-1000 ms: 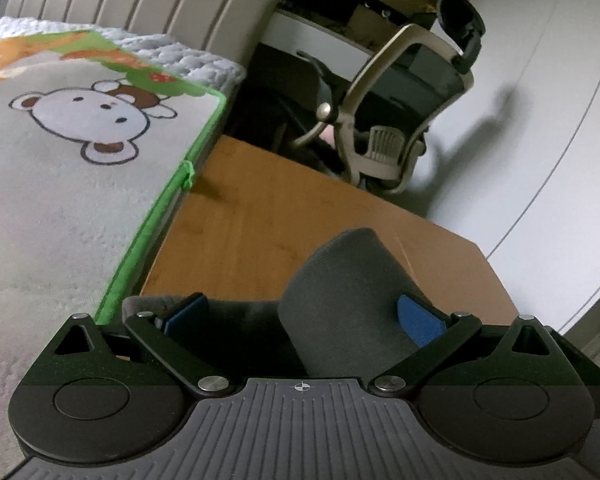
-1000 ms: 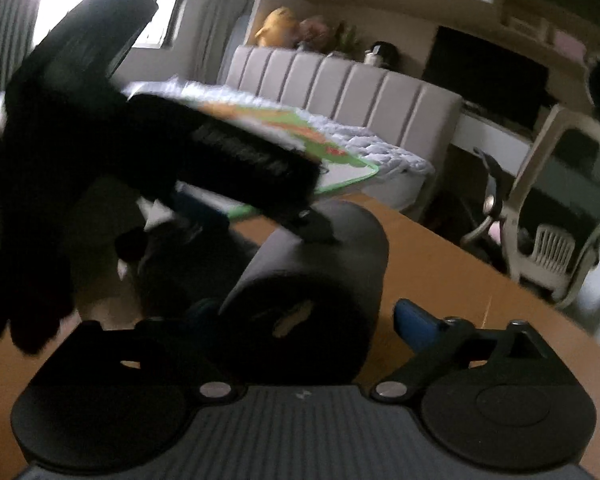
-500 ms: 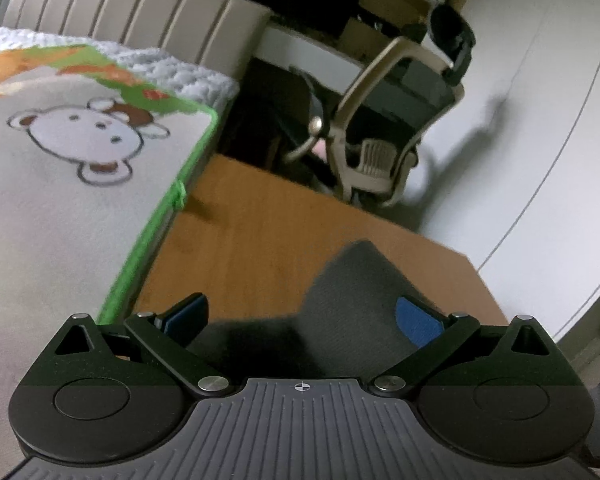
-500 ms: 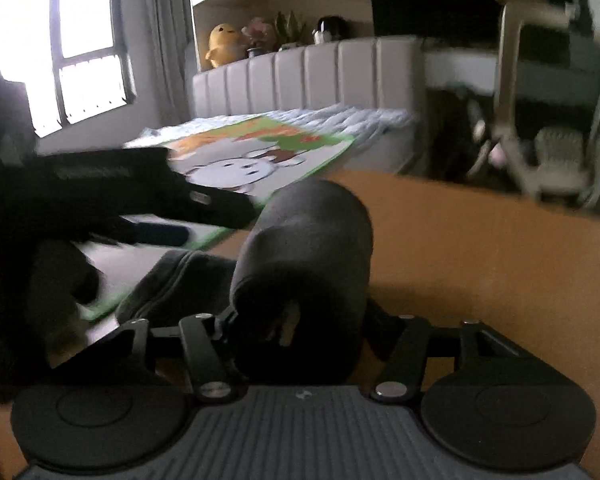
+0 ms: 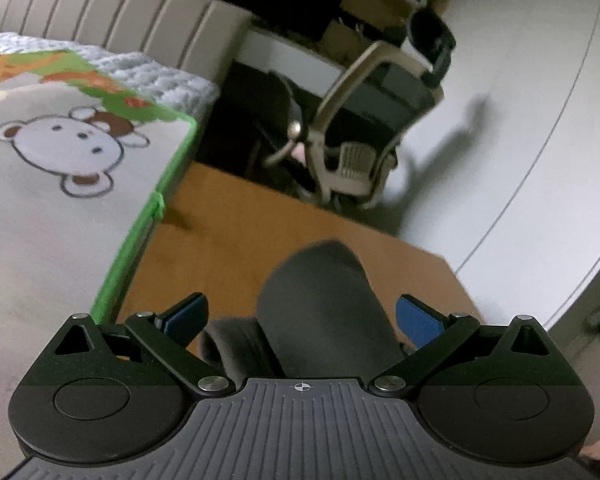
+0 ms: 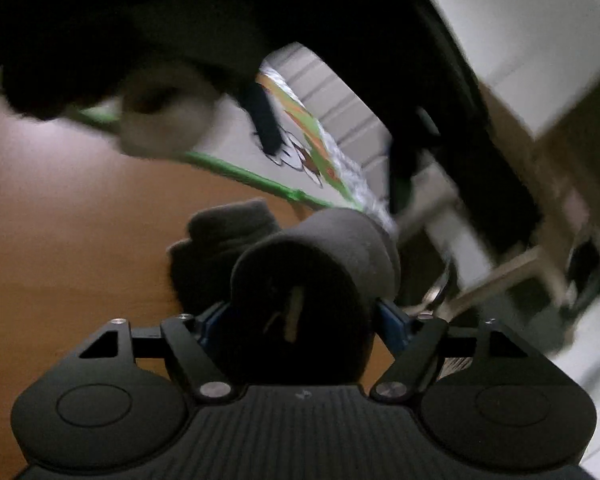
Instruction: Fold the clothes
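Grippers first: the left gripper [image 5: 302, 320] has its blue pads [image 5: 418, 322] spread wide, and the rolled dark grey garment [image 5: 320, 304] sits between them without either pad clearly touching it. Right gripper [image 6: 300, 316] is a different story: its blue pads [image 6: 392, 318] sit right against both sides of the same roll [image 6: 312, 272], so it looks pinched on the open end of the tube, with another bunched part of the cloth just off to the left on the wood.

Can't make out any brand or writing anywhere; the right view is badly smeared. Only graphic is the cartoon bear [image 5: 66, 148] on the green-edged play mat [image 5: 40, 220].

Edges: the roll sits on a wooden tabletop [image 5: 236, 232], near its right edge by the white wall. The mat's green border runs along the table's left side. An office chair [image 5: 364, 136] stands past the far edge, with bare wood in between. Something big and dark, blurred, hangs over the top of the right view.
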Available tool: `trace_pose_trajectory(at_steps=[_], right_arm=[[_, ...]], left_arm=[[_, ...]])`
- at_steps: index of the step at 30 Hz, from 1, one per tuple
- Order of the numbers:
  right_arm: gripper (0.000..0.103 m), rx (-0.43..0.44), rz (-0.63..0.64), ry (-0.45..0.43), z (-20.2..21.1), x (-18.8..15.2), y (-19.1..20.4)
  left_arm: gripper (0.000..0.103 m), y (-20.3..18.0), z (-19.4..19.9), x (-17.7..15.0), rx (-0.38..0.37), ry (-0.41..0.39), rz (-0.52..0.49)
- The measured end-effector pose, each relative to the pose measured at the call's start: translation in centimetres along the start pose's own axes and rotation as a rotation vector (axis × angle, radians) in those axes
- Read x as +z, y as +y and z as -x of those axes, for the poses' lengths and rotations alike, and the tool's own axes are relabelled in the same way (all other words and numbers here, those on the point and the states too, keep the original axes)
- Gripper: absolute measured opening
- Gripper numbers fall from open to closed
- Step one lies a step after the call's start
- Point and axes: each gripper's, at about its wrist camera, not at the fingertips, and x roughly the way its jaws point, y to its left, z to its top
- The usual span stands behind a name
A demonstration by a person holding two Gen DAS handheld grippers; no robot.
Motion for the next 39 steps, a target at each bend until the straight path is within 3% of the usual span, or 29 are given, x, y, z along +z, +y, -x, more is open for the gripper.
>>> trace_pose_trajectory(at_steps=[4,6,7,11,14,19,23,29,34,39], right_arm=[[0.077,0.038,-0.039,-0.007,0.2,0.1,-0.5],[0.090,0.094,-0.143,-0.003,0.6,0.0,-2.1],[0.103,0.137,-0.214,-0.009,0.9,-0.2,-3.2],[0.103,0.315,-0.534,-0.066,2.0,-1.7,-7.7],[0.103,0.385,-0.780,-0.082,1.5,-3.7,-10.6],[0.103,0.406,-1.138,0.030,-3.5,-6.9,-12.7],[0.103,0.421,-1.118,0.050,-6.0,-8.3,-12.1],[0.103,0.471,-1.060,0.005,-4.1,-8.0,-12.2],[0.103,0.440,-0.811,-0.025,-2.7,-4.8,-9.9],[0.103,0.410,-0.704,-0.012,-4.4,-1.3,-8.0]], left_arm=[[0.103,0.9,-1.0,-1.1,0.038,0.027,0.000],[0.103,1.8,-0.9,-1.5,0.046,0.025,0.024],[0.103,2.2,-0.7,-1.6,0.051,0.023,0.033],[0.103,3.8,0.3,-2.0,0.069,0.017,0.064],[0.103,4.6,0.6,-2.1,0.072,0.016,0.084],[0.103,4.7,0.6,-2.1,0.070,0.019,0.079],[0.103,4.7,0.3,-2.3,0.065,0.026,0.080],[0.103,4.7,-0.2,-2.4,0.053,0.033,0.090],[0.103,4.8,-0.5,-2.3,0.040,0.041,0.101],[0.103,4.6,-0.6,-1.8,0.048,0.048,0.074]])
